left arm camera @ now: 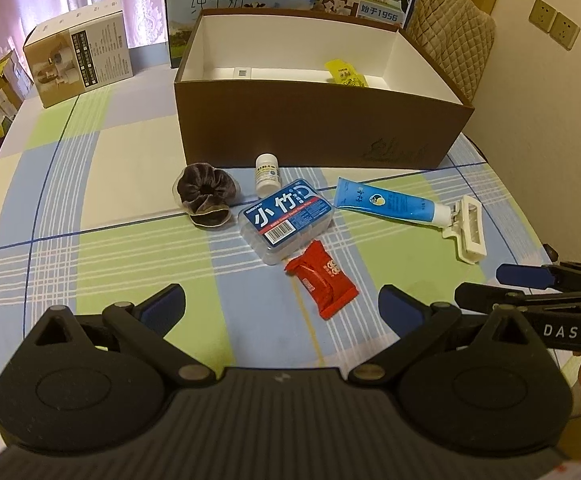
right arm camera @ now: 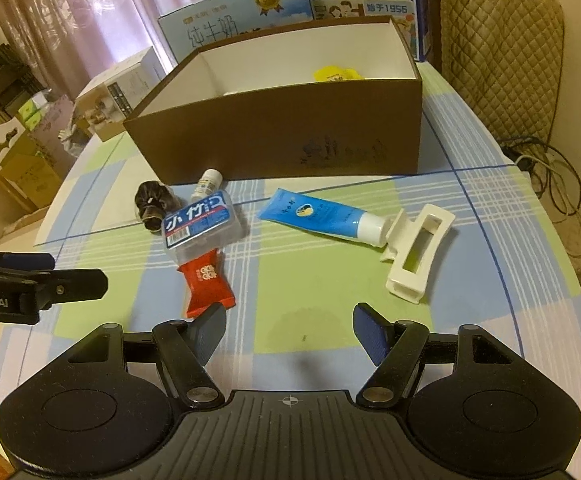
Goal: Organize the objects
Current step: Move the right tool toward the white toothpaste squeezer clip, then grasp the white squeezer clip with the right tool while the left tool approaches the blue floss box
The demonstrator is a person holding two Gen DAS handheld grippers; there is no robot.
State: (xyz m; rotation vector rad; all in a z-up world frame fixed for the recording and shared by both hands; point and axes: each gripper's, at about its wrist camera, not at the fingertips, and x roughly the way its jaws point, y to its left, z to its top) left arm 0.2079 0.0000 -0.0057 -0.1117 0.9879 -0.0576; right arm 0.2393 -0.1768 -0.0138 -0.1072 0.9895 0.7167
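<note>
Both pairs of fingers are spread wide and empty, the left gripper (left arm camera: pixel 280 306) low over the table (left arm camera: pixel 102 184) just short of the red snack packet (left arm camera: pixel 322 286), the right gripper (right arm camera: pixel 289 326) nearer the white hair claw (right arm camera: pixel 416 254); that looks like each lining up its nearest pick. Floss case (left arm camera: pixel 286 220), scrunchie (left arm camera: pixel 206 194), small pill bottle (left arm camera: pixel 267 174) and blue tube (left arm camera: pixel 386 204) lie before the open brown box (left arm camera: pixel 322 124). Its front wall hides most of the floor; only a yellow packet (left arm camera: pixel 344 73) shows inside.
</note>
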